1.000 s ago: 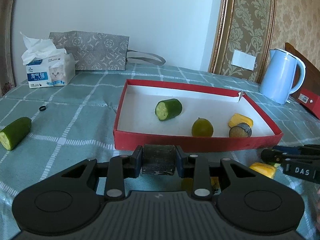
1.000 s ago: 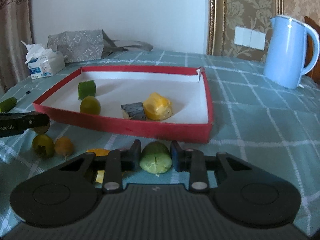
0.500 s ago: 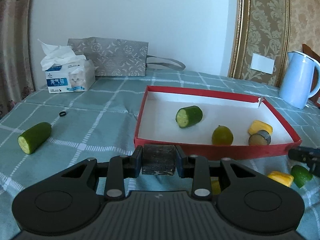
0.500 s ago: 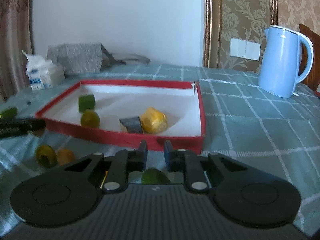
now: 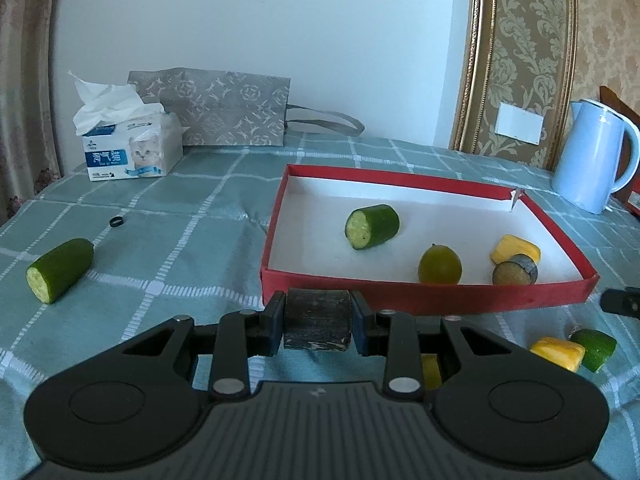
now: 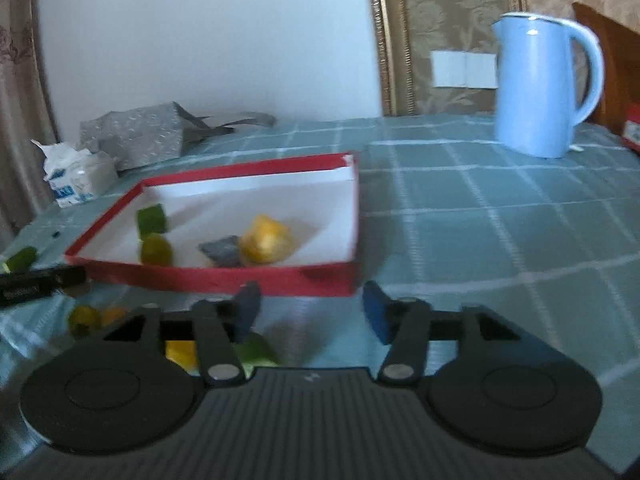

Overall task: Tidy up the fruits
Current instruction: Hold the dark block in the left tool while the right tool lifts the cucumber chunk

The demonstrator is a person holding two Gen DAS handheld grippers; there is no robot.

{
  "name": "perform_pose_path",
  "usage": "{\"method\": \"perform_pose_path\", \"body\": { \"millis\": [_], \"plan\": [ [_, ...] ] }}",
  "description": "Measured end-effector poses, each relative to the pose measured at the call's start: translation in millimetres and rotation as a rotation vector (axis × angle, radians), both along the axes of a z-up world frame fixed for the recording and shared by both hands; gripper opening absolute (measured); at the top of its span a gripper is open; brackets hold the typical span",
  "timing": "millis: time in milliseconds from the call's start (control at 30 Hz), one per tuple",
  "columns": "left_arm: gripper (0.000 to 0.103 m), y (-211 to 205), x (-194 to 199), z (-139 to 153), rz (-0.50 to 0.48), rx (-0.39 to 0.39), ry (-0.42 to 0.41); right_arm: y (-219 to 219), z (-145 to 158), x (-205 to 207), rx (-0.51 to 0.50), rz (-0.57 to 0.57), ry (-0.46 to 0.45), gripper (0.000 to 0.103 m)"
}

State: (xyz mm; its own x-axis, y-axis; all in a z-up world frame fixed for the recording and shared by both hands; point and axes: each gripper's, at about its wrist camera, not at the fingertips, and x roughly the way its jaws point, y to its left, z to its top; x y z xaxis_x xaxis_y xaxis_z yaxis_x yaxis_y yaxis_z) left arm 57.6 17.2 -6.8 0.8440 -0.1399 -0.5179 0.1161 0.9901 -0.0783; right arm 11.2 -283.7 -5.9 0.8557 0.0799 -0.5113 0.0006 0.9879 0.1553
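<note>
Two grippers are engaged: the left gripper (image 5: 319,324) has its jaws pinching a dark cylindrical piece (image 5: 318,323), its long axis apparently crosswise between them, just short of the red tray (image 5: 424,295). Next: carry it over the rim and release. The right gripper (image 6: 312,312) jaws have just been opening, spread and empty.
</note>
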Motion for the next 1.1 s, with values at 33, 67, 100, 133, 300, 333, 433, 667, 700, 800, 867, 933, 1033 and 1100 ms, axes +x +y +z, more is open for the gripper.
{"method": "perform_pose_path", "body": {
  "millis": [33, 67, 100, 133, 300, 333, 433, 667, 700, 800, 867, 933, 1033, 1100],
  "plan": [
    [0.033, 0, 0, 0, -0.003, -0.004, -0.001, -5, -2, -5, -0.006, -0.015, -0.002, 0.057],
    [0.033, 0, -1, 0, -0.006, -0.008, -0.003, -9, -4, -8, -0.004, -0.023, 0.000, 0.057],
    [0.033, 0, -1, 1, -0.009, -0.011, -0.004, -13, -6, -11, 0.008, -0.021, 0.007, 0.057],
    [0.033, 0, -1, 1, -0.012, -0.014, -0.003, -15, -9, -13, 0.027, -0.006, 0.018, 0.057],
    [0.033, 1, -3, 1, -0.016, -0.019, -0.009, 2, -8, -24, -0.035, 0.081, -0.013, 0.067],
    [0.033, 2, -3, 1, -0.015, -0.022, -0.009, 8, -6, -26, -0.067, 0.101, -0.020, 0.067],
    [0.033, 3, -3, 1, -0.010, -0.027, -0.005, 17, -2, -31, -0.091, 0.153, -0.037, 0.067],
    [0.033, 3, -3, 1, -0.017, -0.023, -0.004, 37, -4, -30, -0.154, 0.233, -0.013, 0.067],
    [0.033, 3, -3, 1, -0.016, -0.026, -0.004, 41, -4, -30, -0.162, 0.245, -0.011, 0.067],
    [0.033, 3, -3, 1, -0.014, -0.031, 0.000, 52, -7, -27, -0.202, 0.261, -0.016, 0.067],
    [0.033, 3, -3, 1, -0.016, -0.028, 0.000, 57, -12, -23, -0.234, 0.253, -0.019, 0.066],
    [0.033, 4, -3, 1, -0.017, -0.029, -0.001, 59, -16, -18, -0.263, 0.255, -0.009, 0.059],
    [0.033, 4, -3, 2, -0.019, -0.030, -0.001, 56, -22, -13, -0.251, 0.253, 0.011, 0.047],
    [0.033, 5, -4, 2, -0.020, -0.031, -0.002, 51, -22, -11, -0.233, 0.239, 0.016, 0.047]
  ]
}}
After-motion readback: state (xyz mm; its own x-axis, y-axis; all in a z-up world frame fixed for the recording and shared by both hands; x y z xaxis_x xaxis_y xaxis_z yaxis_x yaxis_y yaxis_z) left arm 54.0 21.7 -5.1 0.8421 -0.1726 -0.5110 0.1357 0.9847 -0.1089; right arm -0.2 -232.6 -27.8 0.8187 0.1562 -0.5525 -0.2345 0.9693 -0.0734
